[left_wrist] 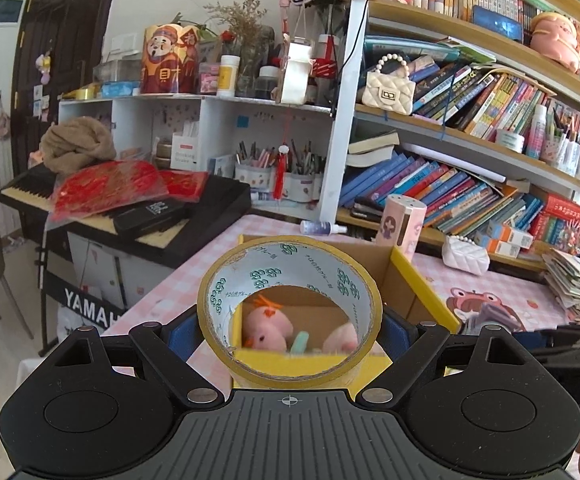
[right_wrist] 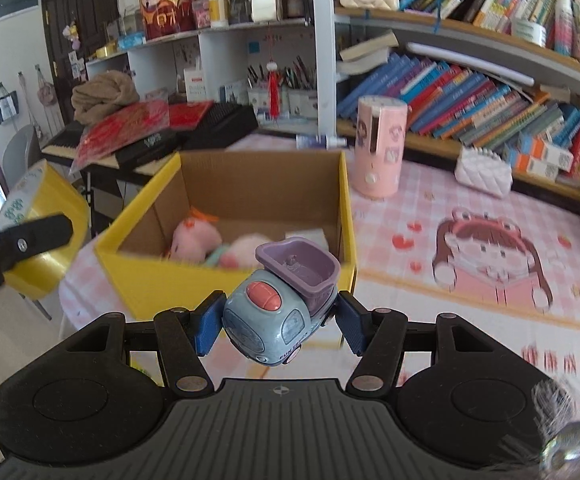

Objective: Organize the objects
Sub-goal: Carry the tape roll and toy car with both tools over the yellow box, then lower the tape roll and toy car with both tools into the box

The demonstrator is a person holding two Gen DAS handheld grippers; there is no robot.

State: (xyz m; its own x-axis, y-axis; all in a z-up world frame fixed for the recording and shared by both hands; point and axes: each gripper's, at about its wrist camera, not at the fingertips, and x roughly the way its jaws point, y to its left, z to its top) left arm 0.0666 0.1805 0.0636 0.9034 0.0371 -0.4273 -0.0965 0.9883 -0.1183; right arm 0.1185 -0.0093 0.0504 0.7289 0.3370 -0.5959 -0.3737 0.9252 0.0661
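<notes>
Your left gripper clamps the tape roll; your right gripper grips the toy truck, both near the yellow box, which apparently holds plush toys.

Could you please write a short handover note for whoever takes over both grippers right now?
Left gripper: jaws shut on the yellow tape roll, held just short of the yellow cardboard box.
Right gripper: jaws shut on the toy truck, also near the box's front wall.
Done: pink plush toys already lie in the box.
Left: drop tape and truck into the box; the pink cylinder and white quilted purse remain on the table.
</notes>
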